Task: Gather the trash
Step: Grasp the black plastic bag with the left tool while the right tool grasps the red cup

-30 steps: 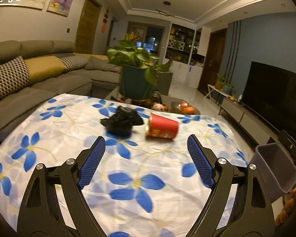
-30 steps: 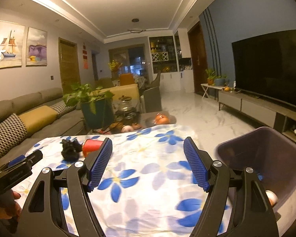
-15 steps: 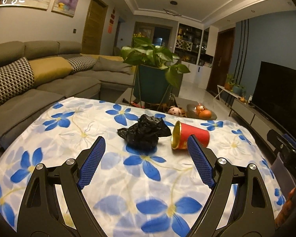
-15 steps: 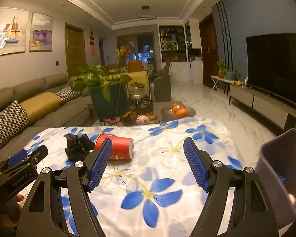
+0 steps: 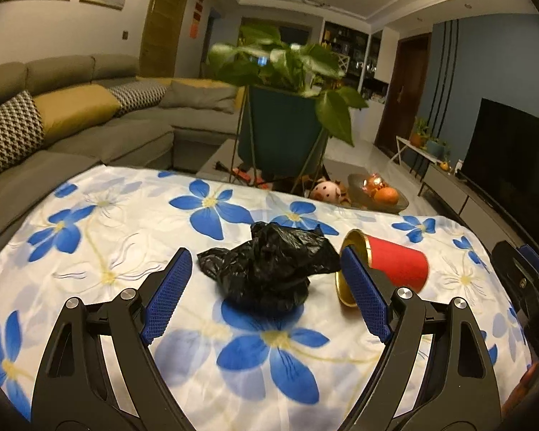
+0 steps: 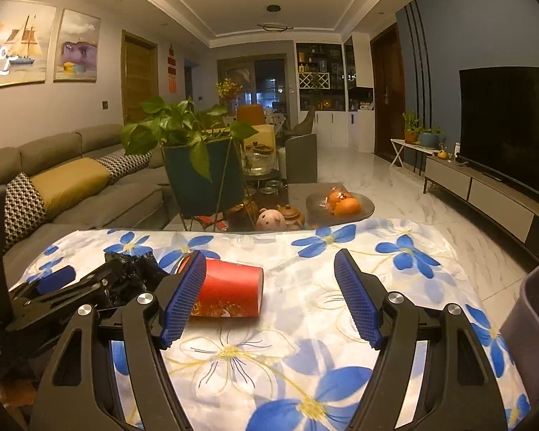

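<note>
The left gripper (image 5: 266,276) was wide open, with the crumpled black bag (image 5: 269,265) between its fingers but not touching them. The red cup (image 5: 388,269) lay on its side just right of the bag on the flowered tablecloth (image 5: 125,215). The right gripper (image 6: 269,287) was open too — empty — and the grey bin (image 6: 535,323) stood at the right edge.

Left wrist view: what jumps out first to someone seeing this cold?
The crumpled black plastic bag lies on the blue-flowered tablecloth, framed by the open left gripper. Just to its right a red paper cup lies on its side, its gold mouth toward the bag. In the right wrist view the open right gripper faces the cup, a grey bin at the right edge.
</note>
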Tool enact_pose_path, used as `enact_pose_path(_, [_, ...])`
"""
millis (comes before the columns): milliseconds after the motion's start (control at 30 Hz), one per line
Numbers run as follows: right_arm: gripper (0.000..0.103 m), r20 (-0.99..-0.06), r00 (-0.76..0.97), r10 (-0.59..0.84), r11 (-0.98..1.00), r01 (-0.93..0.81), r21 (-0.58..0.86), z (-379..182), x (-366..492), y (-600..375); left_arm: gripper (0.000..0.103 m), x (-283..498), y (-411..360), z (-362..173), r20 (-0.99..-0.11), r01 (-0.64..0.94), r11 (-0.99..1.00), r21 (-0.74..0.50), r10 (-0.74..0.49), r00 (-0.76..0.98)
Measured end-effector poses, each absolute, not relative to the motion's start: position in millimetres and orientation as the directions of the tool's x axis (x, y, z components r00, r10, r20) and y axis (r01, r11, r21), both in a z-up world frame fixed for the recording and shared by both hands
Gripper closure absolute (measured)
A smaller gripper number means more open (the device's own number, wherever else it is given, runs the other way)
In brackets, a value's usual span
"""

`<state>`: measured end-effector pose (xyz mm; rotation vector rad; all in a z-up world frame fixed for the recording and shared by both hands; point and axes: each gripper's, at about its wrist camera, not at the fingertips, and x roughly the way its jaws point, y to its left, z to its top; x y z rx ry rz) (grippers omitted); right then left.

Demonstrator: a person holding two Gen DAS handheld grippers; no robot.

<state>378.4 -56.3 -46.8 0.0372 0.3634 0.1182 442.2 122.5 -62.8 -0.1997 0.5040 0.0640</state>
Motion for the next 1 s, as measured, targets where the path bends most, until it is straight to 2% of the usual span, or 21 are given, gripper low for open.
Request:
enact_pose_path(67, [0.030, -0.361, 0.925, 0.121, 0.993, -0.109, 0.052, -50, 385, -52, 0.027, 449, 125, -67, -0.497, -0.104, 0.977, -0.186, -0.003, 0.868])
enact_pose_path(133, [0.030, -0.368, 0.923, 0.116, 0.993, -0.110, 0.038, -54, 390, -46, 0.046, 463, 128, -75, -0.542, -0.082, 0.975, -0.208, -0.045, 0.839])
enact_pose_path(167, [0.030, -0.373, 0.920, 0.118, 0.993, -0.113, 0.034, -56, 393, -44, 0.051, 467, 129, -79, -0.559, -0.070, 0.973, -0.221, -0.067, 0.826])
enact_pose_path(233, [0.030, -0.382, 0.916, 0.120, 0.993, -0.119, 0.028, -59, 395, -38, 0.069, 473, 132, -86, -0.585, -0.057, 0.968, -0.246, -0.101, 0.805])
enact_pose_path(267, [0.030, -0.388, 0.914, 0.122, 0.992, -0.123, 0.022, -60, 396, -34, 0.074, 474, 133, -88, -0.587, -0.052, 0.965, -0.257, -0.113, 0.801])
enact_pose_path(333, [0.030, -0.393, 0.911, 0.121, 0.992, -0.129, 0.007, -62, 399, -25, 0.091, 474, 138, -91, -0.577, -0.036, 0.954, -0.298, -0.150, 0.803])
enact_pose_path(367, [0.030, -0.396, 0.910, 0.125, 0.991, -0.133, 0.006, -63, 400, -21, 0.096, 473, 140, -91, -0.573, -0.037, 0.951, -0.307, -0.154, 0.805])
enact_pose_path(567, [0.030, -0.424, 0.897, 0.123, 0.988, -0.149, -0.030, -70, 410, 6, 0.100, 451, 163, -84, -0.533, -0.156, 0.918, -0.365, -0.068, 0.844])
enact_pose_path(700, [0.031, -0.438, 0.894, 0.091, 0.989, -0.133, -0.067, -74, 419, 22, 0.100, 433, 170, -69, -0.494, -0.250, 0.923, -0.291, 0.078, 0.866])
enact_pose_path(833, [0.037, -0.458, 0.887, 0.064, 0.989, -0.117, -0.089, -79, 429, 30, 0.100, 425, 169, -59, -0.454, -0.271, 0.926, -0.262, 0.129, 0.881])
enact_pose_path(933, [0.043, -0.481, 0.876, 0.048, 0.989, -0.107, -0.097, -84, 437, 32, 0.100, 425, 170, -59, -0.459, -0.279, 0.923, -0.264, 0.134, 0.878])
enact_pose_path(1000, [0.052, -0.504, 0.863, 0.038, 0.989, -0.104, -0.103, -88, 441, 33, 0.100, 427, 175, -63, -0.469, -0.276, 0.916, -0.291, 0.115, 0.876])
